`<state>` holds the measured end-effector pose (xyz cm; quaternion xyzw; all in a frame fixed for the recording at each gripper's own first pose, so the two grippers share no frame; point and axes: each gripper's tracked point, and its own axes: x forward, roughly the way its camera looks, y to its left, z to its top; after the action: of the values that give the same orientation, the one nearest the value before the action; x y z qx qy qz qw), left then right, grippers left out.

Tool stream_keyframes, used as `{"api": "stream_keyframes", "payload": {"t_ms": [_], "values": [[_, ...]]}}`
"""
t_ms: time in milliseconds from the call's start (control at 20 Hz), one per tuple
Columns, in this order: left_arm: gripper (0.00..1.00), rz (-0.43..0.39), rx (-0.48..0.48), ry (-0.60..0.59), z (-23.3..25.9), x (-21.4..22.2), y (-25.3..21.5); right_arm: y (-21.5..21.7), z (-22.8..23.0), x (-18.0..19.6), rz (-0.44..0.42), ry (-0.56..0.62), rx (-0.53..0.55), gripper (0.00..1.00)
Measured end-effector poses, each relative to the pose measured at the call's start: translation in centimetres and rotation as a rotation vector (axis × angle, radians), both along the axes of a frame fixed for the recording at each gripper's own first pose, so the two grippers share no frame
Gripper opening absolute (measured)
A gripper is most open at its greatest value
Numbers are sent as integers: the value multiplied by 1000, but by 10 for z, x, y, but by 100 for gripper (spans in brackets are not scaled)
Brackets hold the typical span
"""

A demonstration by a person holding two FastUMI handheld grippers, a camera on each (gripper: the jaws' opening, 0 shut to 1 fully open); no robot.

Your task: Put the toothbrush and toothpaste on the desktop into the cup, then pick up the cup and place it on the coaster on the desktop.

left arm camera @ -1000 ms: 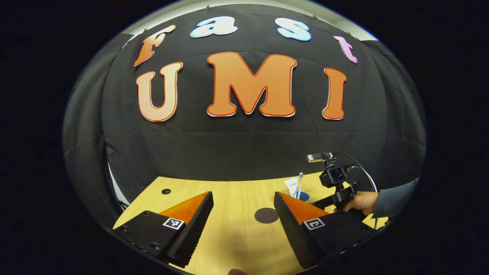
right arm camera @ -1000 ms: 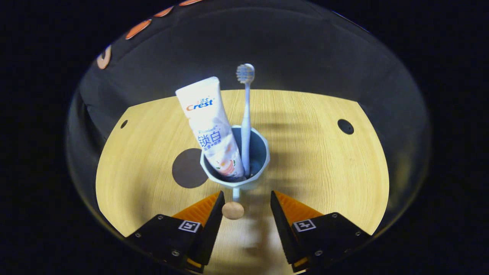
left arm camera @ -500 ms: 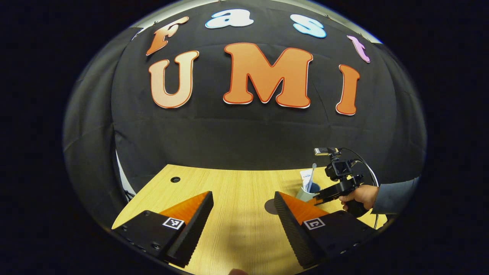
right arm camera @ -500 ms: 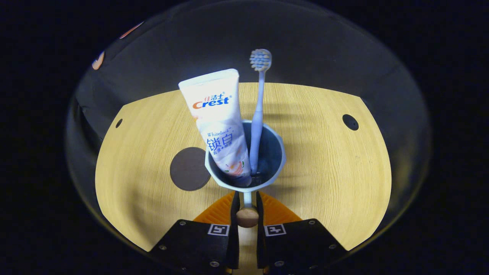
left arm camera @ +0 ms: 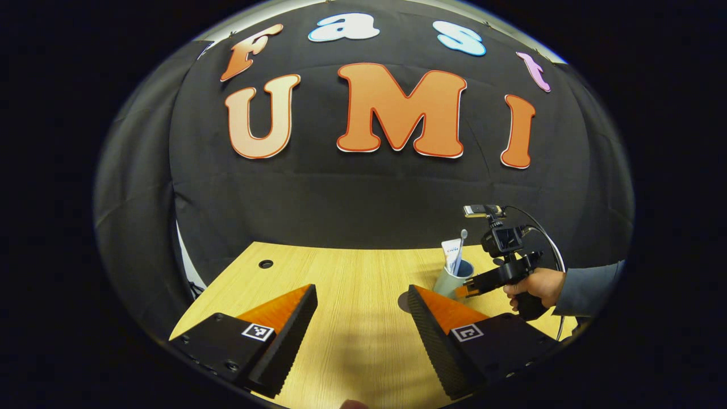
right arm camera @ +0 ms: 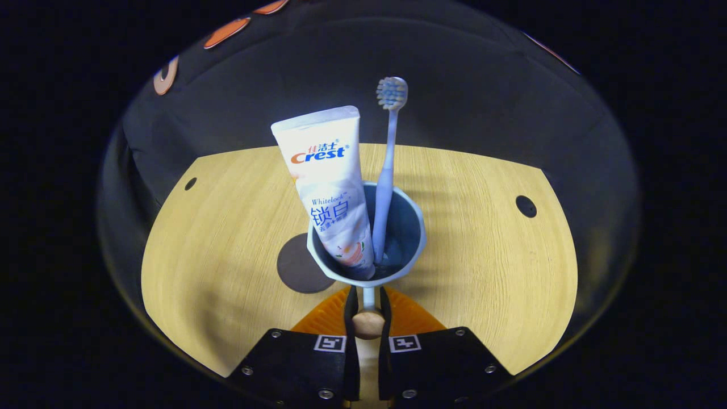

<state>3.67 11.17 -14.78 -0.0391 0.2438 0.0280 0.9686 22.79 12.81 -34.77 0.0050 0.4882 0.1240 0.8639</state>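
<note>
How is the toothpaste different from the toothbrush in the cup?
The toothpaste is a wide, flat white tube with printing; the toothbrush is a thin, plain stick with bristles on top. The toothpaste leans left, while the toothbrush stands nearly straight and reaches higher. Both stand inside the cup.

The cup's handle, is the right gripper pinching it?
Touching. In the right gripper view, the right gripper has both fingers pressed against the cup's handle.

One cup (right arm camera: 397, 250), one toothbrush (right arm camera: 386, 165), one toothpaste tube (right arm camera: 329, 176), one coaster (right arm camera: 298, 272), two grippers (right arm camera: 366, 312)
</note>
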Motion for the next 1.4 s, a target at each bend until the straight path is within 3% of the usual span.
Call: {"api": "stream_keyframes", "payload": {"t_ms": [750, 1100, 1250, 1300, 1400], "values": [[97, 30, 18, 84, -29, -37, 61, -11, 8, 1, 100, 28, -25, 13], [97, -11, 6, 100, -39, -31, 71, -11, 4, -1, 68, 43, -39, 13], [97, -40, -1, 94, -40, -27, 72, -9, 10, -6, 22, 38, -21, 28], [97, -51, -3, 89, -40, -25, 72, -8, 14, -11, 12, 26, -3, 38], [97, -73, -7, 83, -38, -20, 71, -9, 30, -17, 5, -4, 35, 67]]}}
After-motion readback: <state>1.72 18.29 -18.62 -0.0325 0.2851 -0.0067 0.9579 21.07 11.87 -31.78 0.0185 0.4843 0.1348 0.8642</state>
